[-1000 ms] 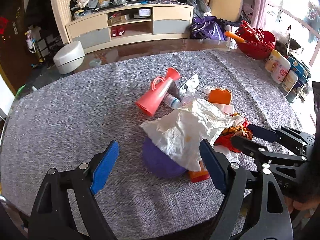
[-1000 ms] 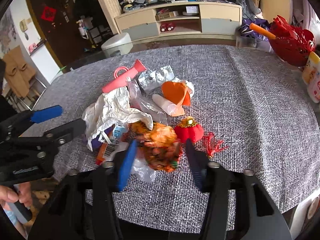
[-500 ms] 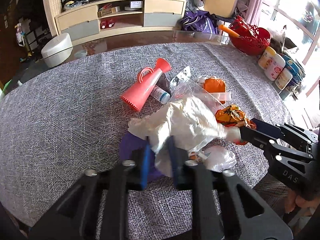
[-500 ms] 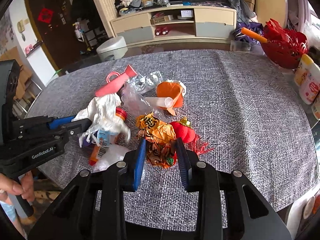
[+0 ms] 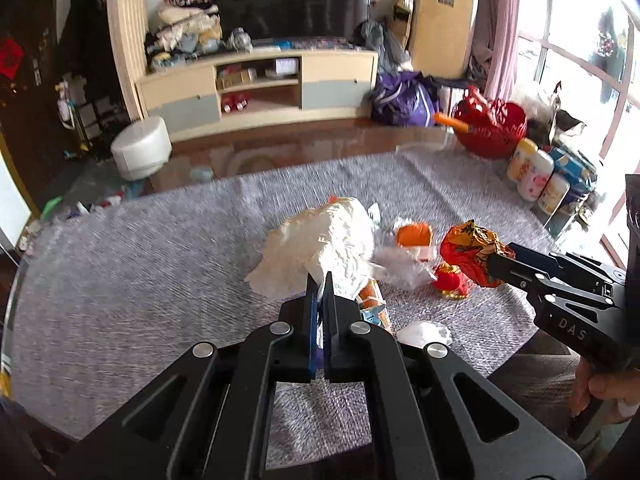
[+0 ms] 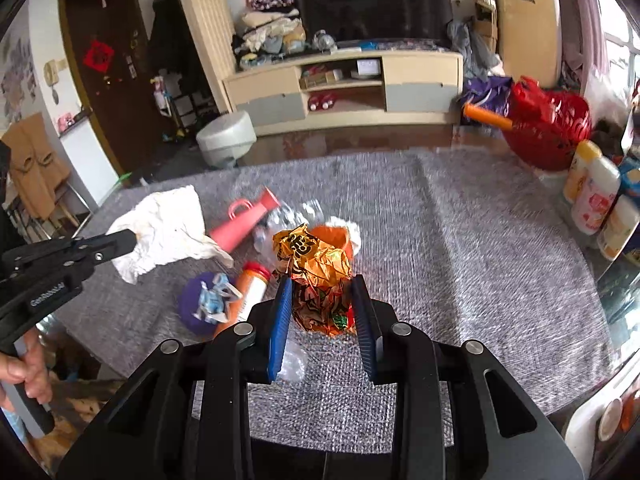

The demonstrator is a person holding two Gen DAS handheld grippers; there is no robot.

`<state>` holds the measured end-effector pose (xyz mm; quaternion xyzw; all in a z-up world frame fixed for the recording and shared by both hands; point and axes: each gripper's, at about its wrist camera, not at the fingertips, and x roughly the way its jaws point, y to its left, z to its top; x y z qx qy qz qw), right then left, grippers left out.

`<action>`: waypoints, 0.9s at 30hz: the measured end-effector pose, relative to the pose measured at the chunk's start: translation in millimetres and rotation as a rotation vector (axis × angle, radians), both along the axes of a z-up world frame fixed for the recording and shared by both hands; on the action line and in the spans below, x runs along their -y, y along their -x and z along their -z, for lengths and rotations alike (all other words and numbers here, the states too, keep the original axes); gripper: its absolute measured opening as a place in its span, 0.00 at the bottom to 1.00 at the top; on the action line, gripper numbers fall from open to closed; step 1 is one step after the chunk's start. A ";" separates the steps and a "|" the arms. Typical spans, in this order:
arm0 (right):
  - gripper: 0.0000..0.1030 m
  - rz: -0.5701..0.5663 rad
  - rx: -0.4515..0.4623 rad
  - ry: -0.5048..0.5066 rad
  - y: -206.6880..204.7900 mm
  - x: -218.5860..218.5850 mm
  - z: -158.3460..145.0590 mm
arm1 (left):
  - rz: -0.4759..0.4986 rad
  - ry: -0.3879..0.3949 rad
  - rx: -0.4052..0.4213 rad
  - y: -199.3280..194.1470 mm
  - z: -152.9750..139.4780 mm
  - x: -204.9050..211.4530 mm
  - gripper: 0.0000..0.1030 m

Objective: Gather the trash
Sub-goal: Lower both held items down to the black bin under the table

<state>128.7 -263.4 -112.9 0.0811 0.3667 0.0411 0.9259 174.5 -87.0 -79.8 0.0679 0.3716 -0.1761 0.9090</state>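
A crumpled white paper sheet (image 5: 320,240) hangs pinched in the fully closed left tool (image 5: 319,286), hiding the pink horn behind it, while the right tool (image 6: 322,292) clamps a crinkled orange-gold foil wrapper (image 6: 316,264) above the grey woven worktop (image 6: 460,248).

This is a lived-in home living room: a dark television (image 6: 372,4) stands on a long cream cabinet (image 6: 344,84) heaped with clothes (image 6: 272,38), a red paper charm (image 6: 98,56) hangs on the brown door (image 6: 108,80), and a cloth-covered table (image 6: 460,240) fills the foreground.
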 end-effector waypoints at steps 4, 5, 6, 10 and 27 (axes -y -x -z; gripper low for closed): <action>0.30 -0.002 0.031 0.007 15.1 -5.5 -16.5 | -0.021 0.003 0.035 18.6 -19.6 -7.7 0.01; 0.30 -0.002 0.037 0.008 19.2 -7.0 -20.2 | -0.025 0.005 0.044 24.8 -25.0 -10.2 0.01; 0.30 -0.006 0.046 0.011 24.0 -9.4 -25.4 | -0.027 0.007 0.051 29.6 -29.4 -11.5 0.01; 0.30 -0.024 0.072 0.026 46.0 -18.9 -41.2 | -0.028 0.025 0.079 57.3 -45.2 -18.9 0.01; 0.30 -0.107 -0.089 0.020 134.1 -48.9 7.4 | 0.011 0.030 -0.044 161.1 14.5 -41.6 0.01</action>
